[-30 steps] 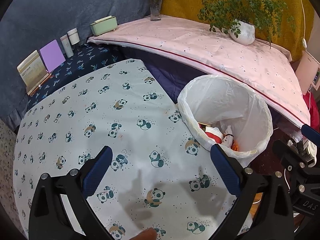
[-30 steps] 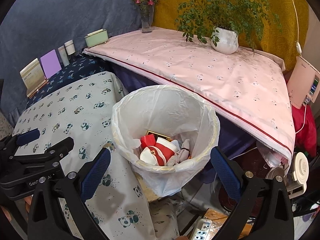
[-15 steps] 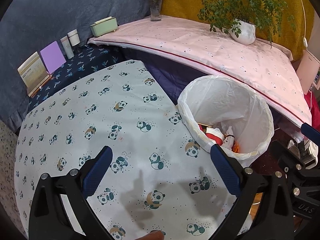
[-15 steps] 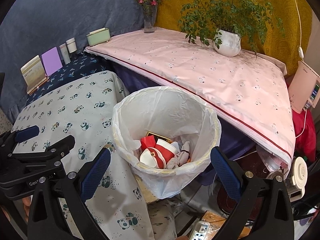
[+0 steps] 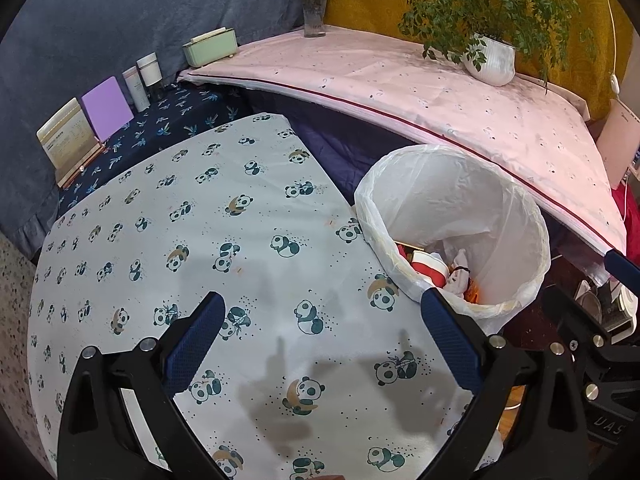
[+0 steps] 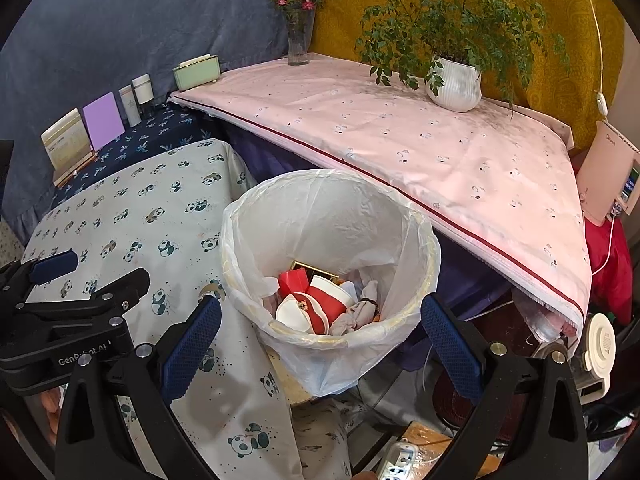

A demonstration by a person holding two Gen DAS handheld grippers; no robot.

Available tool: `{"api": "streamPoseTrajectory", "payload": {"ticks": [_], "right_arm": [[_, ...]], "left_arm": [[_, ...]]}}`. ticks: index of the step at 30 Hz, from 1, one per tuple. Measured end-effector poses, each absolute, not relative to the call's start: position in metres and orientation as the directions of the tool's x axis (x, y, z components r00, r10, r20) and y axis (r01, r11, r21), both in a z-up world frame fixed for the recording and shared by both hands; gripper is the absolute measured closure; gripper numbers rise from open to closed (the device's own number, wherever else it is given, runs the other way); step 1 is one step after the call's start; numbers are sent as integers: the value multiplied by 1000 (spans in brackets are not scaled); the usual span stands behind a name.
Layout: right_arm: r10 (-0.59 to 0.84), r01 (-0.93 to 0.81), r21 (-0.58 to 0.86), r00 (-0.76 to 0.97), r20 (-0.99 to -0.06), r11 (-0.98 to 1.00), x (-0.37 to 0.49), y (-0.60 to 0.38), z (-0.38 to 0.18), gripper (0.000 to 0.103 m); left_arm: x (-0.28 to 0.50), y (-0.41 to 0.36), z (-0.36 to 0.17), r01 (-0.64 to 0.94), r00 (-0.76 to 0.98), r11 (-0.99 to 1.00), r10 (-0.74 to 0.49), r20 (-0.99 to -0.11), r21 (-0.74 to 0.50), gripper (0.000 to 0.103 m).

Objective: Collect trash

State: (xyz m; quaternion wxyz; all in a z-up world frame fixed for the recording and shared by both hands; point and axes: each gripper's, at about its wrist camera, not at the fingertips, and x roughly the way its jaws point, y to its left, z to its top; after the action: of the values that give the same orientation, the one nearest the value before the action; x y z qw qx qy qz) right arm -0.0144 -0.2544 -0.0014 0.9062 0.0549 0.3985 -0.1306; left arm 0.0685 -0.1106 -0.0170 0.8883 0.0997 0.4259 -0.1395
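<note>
Both grippers, left gripper (image 5: 320, 340) and right gripper (image 6: 320, 344), hold jaws apart, empty; lowering the right could snag the bin (image 6: 332, 256) liner and tip the bin.

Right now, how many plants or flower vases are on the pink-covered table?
2: a glass vase of flowers at the far corner, and a white potted plant towards the right.

Panda-print tablecloth (image 5: 168, 216) (white bin liner (image 5: 448, 200))

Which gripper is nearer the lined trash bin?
Right. The right gripper hangs open directly over the trash bin; the left gripper hangs open over the panda tablecloth beside it.
</note>
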Motion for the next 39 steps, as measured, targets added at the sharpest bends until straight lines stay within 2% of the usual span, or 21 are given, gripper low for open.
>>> {"api": "streamPoseTrajectory", "payload": {"ticks": [39], "right_arm": [[-207, 281, -21, 652, -730, 960, -23, -258, -7, 7]], "left_arm": [[65, -115, -19, 330, 593, 940, -138, -793, 82, 9]]}}
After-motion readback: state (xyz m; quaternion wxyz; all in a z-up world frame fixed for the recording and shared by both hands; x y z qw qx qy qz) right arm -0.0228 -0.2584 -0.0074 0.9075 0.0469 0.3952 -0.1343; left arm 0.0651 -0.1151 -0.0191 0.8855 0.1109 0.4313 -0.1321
